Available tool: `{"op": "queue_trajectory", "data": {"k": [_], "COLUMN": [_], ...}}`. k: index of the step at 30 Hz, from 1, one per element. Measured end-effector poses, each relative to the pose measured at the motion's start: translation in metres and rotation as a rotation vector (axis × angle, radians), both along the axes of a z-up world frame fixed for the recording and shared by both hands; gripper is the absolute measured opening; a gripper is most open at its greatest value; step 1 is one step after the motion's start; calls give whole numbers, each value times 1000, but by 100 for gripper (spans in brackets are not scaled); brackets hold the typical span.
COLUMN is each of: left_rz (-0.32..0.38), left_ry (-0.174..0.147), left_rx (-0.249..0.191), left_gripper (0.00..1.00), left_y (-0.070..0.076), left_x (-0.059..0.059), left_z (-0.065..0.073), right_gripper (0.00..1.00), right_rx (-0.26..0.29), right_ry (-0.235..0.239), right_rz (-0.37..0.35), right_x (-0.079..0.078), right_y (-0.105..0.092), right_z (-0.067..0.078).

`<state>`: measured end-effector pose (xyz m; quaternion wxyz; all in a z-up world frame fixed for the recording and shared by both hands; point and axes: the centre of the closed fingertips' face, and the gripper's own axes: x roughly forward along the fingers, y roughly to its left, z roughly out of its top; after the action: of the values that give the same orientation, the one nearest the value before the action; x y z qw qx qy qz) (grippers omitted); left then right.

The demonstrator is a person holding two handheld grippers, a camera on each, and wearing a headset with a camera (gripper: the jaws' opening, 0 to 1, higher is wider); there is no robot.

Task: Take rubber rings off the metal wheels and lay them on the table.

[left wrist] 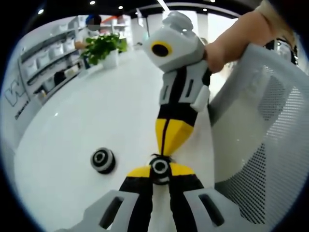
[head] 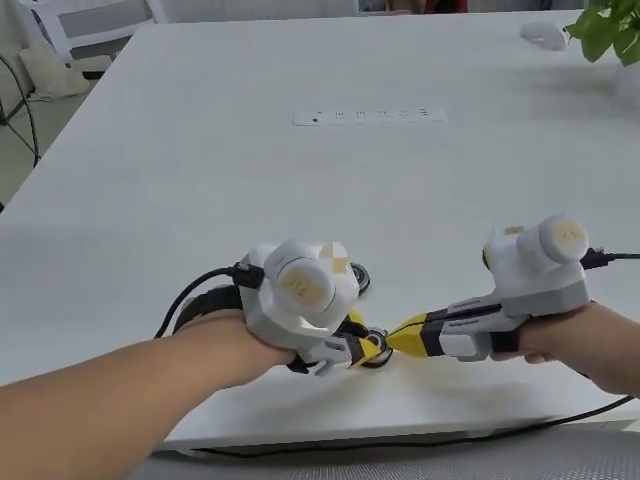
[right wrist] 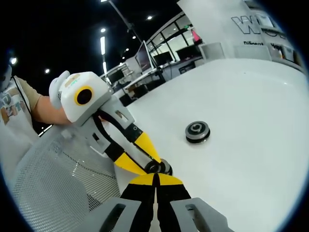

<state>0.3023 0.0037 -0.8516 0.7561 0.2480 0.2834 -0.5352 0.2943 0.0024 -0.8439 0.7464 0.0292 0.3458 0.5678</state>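
Observation:
A small metal wheel (left wrist: 160,166) with a black rubber ring sits between the yellow tips of my left gripper (left wrist: 159,170), which is shut on it just above the table's near edge. My right gripper (right wrist: 155,178) faces it with its jaws pressed together, their tips pinching the wheel's black rim (right wrist: 159,168). In the head view the left gripper (head: 366,351) and right gripper (head: 393,342) meet tip to tip at the wheel (head: 377,352). A second ringed wheel (left wrist: 103,160) (right wrist: 197,131) lies flat on the white table (head: 200,180), half hidden behind the left gripper's body (head: 359,278).
A white power strip (head: 368,116) lies mid-table. A potted plant (head: 607,30) and a small white object (head: 543,35) stand at the far right. A white mesh chair (left wrist: 260,145) is close by the near table edge. Black cables trail off that edge.

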Motion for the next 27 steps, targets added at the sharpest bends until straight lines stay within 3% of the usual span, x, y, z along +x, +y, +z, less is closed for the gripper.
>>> {"op": "queue_trajectory", "data": {"k": [7, 8, 9, 10, 11, 17, 27], "left_rz": [-5, -4, -3, 2, -2, 4, -18], "left_ry": [-2, -3, -4, 0, -4, 1, -2], "left_rx": [-2, -3, -3, -1, -3, -15, -28], "left_gripper": [11, 11, 10, 11, 11, 11, 13], "left_y": [-1, -1, -1, 0, 0, -1, -2], "left_x": [-1, -1, -1, -2, -2, -1, -1], "left_z": [0, 0, 0, 0, 0, 0, 1], "right_gripper": [0, 0, 0, 0, 0, 0, 0], "right_rx": [16, 31, 84, 16, 29, -10, -10], "right_ry": [-18, -12, 6, -54, -28, -79, -104], "right_rz": [43, 49, 68, 81, 74, 86, 80], "right_x": [-4, -5, -9, -3, -6, -2, -5], "right_y": [8, 10, 18, 11, 12, 5, 4], "right_z": [5, 7, 18, 11, 11, 4, 7]}}
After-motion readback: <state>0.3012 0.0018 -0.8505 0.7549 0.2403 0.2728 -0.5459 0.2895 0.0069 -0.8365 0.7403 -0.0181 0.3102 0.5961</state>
